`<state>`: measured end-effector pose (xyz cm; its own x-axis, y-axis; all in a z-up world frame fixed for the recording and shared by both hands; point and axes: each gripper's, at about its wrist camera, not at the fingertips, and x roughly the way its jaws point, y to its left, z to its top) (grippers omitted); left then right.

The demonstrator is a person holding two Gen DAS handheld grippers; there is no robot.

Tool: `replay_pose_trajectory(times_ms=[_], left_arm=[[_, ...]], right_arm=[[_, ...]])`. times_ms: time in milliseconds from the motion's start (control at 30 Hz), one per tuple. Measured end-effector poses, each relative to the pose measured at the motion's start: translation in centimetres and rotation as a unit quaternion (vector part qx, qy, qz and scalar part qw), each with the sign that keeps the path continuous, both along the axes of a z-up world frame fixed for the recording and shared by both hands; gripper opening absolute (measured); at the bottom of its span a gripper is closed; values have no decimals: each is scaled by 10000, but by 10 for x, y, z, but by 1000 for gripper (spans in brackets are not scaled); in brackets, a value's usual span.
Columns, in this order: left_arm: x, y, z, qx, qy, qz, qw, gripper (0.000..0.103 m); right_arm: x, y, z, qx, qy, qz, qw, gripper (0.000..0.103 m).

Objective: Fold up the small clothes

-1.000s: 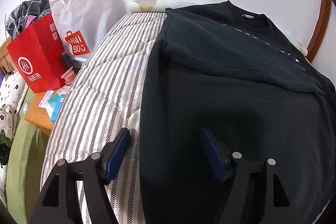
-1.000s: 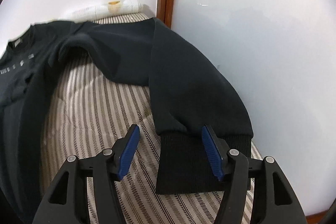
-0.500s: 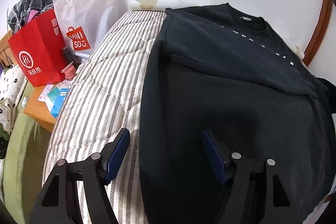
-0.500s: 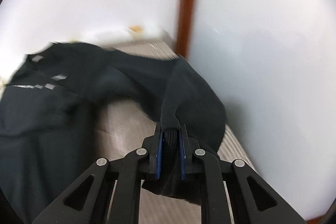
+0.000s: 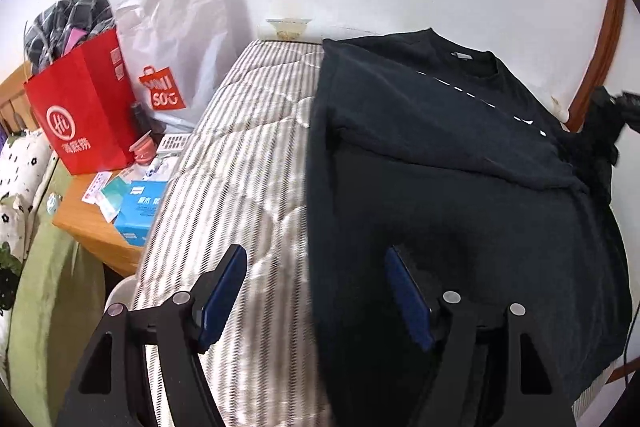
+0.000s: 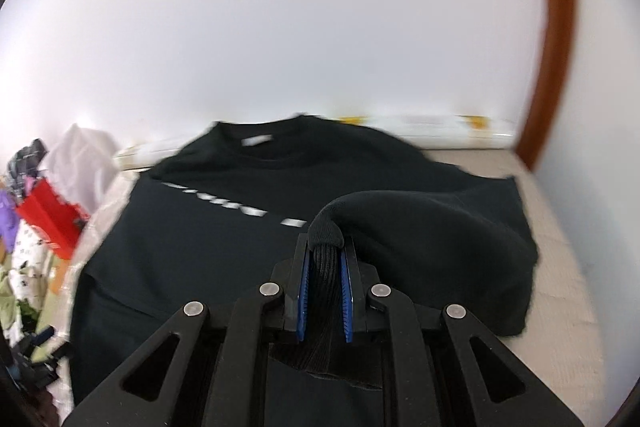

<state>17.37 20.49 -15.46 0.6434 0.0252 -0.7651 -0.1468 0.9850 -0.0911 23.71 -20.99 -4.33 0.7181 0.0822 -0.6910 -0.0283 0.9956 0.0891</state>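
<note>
A black sweatshirt [image 5: 460, 187] lies flat on the striped bed [image 5: 244, 167], its left sleeve folded across the chest. My left gripper [image 5: 316, 291] is open and empty, hovering over the sweatshirt's left edge near the hem. My right gripper [image 6: 325, 287] is shut on the ribbed cuff [image 6: 326, 263] of the right sleeve [image 6: 432, 239] and holds it raised above the sweatshirt's body [image 6: 208, 239]. The right gripper with the sleeve also shows at the right edge of the left wrist view [image 5: 612, 111].
A wooden bedside table [image 5: 96, 227] left of the bed holds a red paper bag [image 5: 84, 115], a white Miniso bag [image 5: 172, 55] and a blue box [image 5: 138, 213]. White walls run behind and right of the bed. A brown wooden post [image 6: 556, 39] stands at the corner.
My right gripper shut on the right sleeve's cuff, lifted it off the bed by the wall and swung it left over the sweatshirt. My left gripper stayed open and pulled back slightly.
</note>
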Motion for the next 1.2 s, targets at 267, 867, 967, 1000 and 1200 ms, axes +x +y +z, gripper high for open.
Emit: replay_pose_trajectory(times_ms=[267, 867, 967, 1000, 1200], left_arm=[[6, 21, -12, -206, 117, 77, 9997, 70], [57, -10, 17, -242, 8, -167, 9996, 70], [76, -27, 27, -131, -108, -222, 9996, 70], [81, -30, 28, -136, -127, -234, 9996, 70], [117, -54, 27, -122, -197, -317, 9992, 68]], right_arm=[[40, 113, -10, 304, 217, 1007, 9942, 13], [57, 124, -38, 441, -125, 1406, 9890, 47], [42, 66, -52, -102, -30, 857, 9963, 47], [37, 54, -58, -244, 43, 724, 9971, 44], [11, -19, -107, -314, 653, 249, 9971, 22]])
